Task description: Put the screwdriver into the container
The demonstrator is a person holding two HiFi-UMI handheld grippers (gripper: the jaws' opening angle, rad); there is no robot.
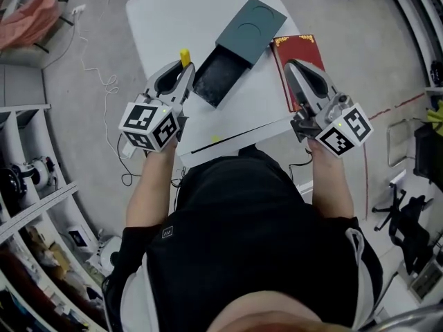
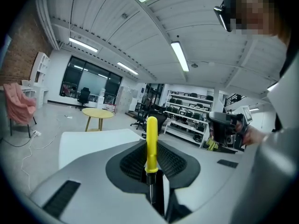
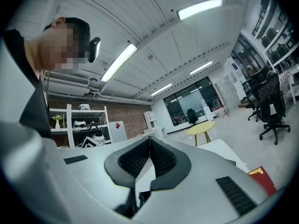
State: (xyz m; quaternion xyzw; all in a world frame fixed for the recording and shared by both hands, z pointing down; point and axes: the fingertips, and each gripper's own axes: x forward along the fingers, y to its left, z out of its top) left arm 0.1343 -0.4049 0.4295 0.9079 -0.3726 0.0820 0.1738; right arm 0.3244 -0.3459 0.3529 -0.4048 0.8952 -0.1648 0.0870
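Observation:
A screwdriver with a yellow handle [image 2: 151, 141] stands upright between the jaws of my left gripper [image 2: 153, 171], which is shut on its dark shaft. In the head view its handle [image 1: 185, 56] pokes out past the left gripper [image 1: 185, 70], just left of the container. The container is a dark box: an open black tray [image 1: 217, 77] slid out from a grey-green sleeve [image 1: 250, 21] on the white table [image 1: 173, 12]. My right gripper [image 1: 291, 66] hovers over a red book [image 1: 303, 48]. Its jaws [image 3: 150, 139] are shut and hold nothing.
The red book's gold-trimmed corner [image 3: 261, 177] shows at the lower right of the right gripper view. A round yellow table [image 2: 98, 113] and office chairs stand on the floor beyond. Shelving [image 1: 28, 199] lines the left side, and a white cable [image 1: 104, 81] lies on the floor.

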